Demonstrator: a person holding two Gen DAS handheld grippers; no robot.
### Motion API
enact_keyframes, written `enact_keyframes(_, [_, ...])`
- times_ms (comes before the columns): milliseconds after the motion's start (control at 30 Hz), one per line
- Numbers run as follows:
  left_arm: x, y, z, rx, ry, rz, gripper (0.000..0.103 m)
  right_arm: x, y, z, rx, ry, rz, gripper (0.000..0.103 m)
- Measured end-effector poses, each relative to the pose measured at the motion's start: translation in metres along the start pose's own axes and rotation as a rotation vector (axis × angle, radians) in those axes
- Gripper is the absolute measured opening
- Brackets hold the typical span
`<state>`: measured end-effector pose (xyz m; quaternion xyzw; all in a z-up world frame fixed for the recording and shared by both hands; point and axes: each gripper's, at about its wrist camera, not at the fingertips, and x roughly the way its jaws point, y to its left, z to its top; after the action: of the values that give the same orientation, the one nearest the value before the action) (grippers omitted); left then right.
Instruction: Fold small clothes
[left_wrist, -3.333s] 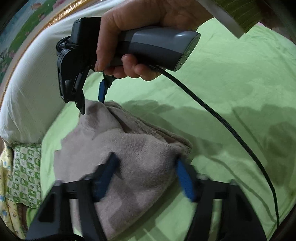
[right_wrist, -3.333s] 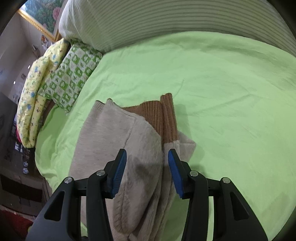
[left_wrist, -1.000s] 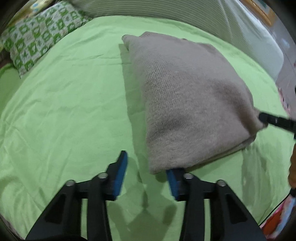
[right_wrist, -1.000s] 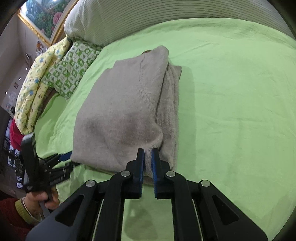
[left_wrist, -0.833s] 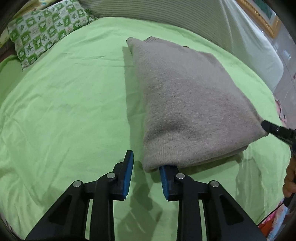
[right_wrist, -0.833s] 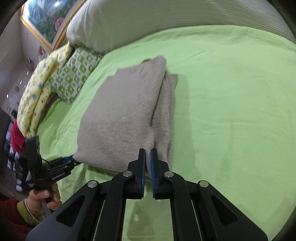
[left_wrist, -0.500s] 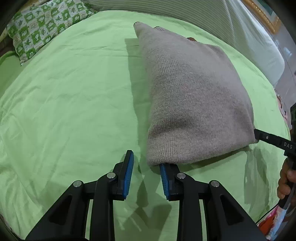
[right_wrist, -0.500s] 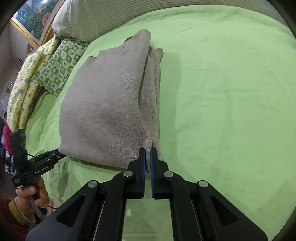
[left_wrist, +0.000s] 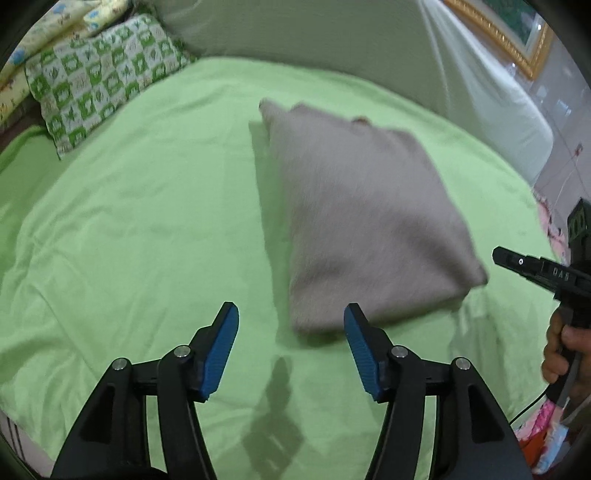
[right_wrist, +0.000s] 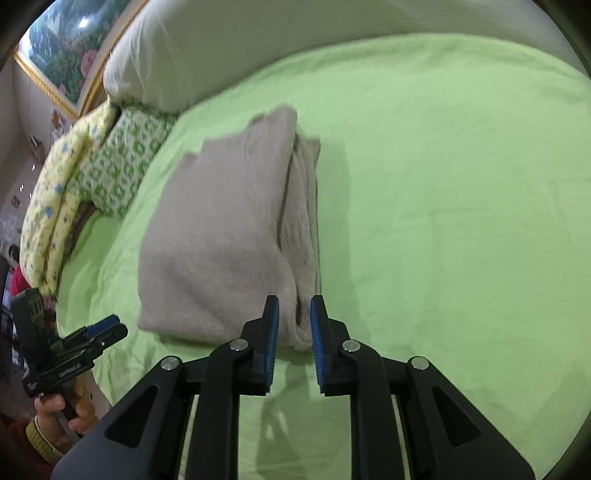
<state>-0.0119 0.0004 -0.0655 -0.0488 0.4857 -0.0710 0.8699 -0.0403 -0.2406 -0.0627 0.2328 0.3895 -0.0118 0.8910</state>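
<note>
A folded beige sweater (left_wrist: 369, 229) lies flat on the green bedsheet (left_wrist: 129, 221). My left gripper (left_wrist: 291, 308) hovers just short of its near left corner. The jaws are opening wide and the blue pads touch nothing. In the right wrist view the same sweater (right_wrist: 221, 229) shows its stacked folds along the right side. My right gripper (right_wrist: 294, 306) is at the near right corner, its jaws opening. The cloth edge sits in the narrow gap, and the pads do not press on it. Each gripper shows in the other's view: the right gripper (left_wrist: 517, 264) and the left gripper (right_wrist: 107, 328).
A green-and-white patterned pillow (left_wrist: 99, 92) and a yellow printed quilt (right_wrist: 55, 206) lie at the bed's left side. A long white bolster (left_wrist: 332, 44) runs along the far edge under a gilt-framed picture (right_wrist: 62, 48). Bare green sheet (right_wrist: 461, 221) spreads to the sweater's right.
Both grippers have let go of the sweater's near edge. The left jaws have spread wide and pulled up and back; the right jaws have parted slightly. The sweater now rests flat.
</note>
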Motion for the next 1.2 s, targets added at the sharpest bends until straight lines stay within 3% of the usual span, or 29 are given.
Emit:
enact_keyframes(100, [0.002, -0.007, 0.026, -0.013, -0.030, -0.042, 0.064, 0.004, 0.018, 0.019, -0.054, -0.028, 0.029, 0.019])
enact_keyframes(267, [0.024, -0.021, 0.067, -0.014, -0.068, -0.025, 0.064, 0.039, 0.048, 0.055, -0.110, -0.034, 0.051, 0.019])
enact_keyframes(433, [0.060, -0.023, 0.092, -0.012, -0.021, -0.008, 0.062, 0.074, 0.055, 0.075, -0.136, 0.006, 0.009, 0.019])
enact_keyframes(467, [0.074, -0.019, 0.092, -0.026, 0.024, 0.028, 0.061, 0.079, 0.052, 0.074, -0.134, 0.018, -0.015, 0.019])
enact_keyframes(567, [0.095, -0.007, 0.085, -0.081, 0.095, 0.004, 0.065, 0.102, 0.026, 0.066, -0.091, 0.086, -0.101, 0.017])
enact_keyframes(767, [0.098, -0.008, 0.085, -0.079, 0.086, 0.002, 0.069, 0.105, 0.022, 0.060, -0.128, 0.075, -0.109, 0.017])
enact_keyframes(967, [0.067, -0.009, 0.083, -0.050, 0.043, 0.018, 0.073, 0.073, 0.017, 0.062, -0.048, 0.019, -0.065, 0.020])
enact_keyframes(1033, [0.057, -0.012, 0.077, -0.043, 0.028, 0.035, 0.076, 0.059, 0.016, 0.059, -0.031, -0.003, -0.043, 0.026])
enact_keyframes(1100, [0.045, -0.013, 0.066, -0.044, 0.019, 0.041, 0.076, 0.049, 0.016, 0.057, -0.025, -0.020, -0.041, 0.043])
enact_keyframes(1200, [0.035, -0.013, 0.055, -0.055, 0.017, 0.048, 0.078, 0.034, 0.019, 0.051, -0.018, -0.046, -0.031, 0.045])
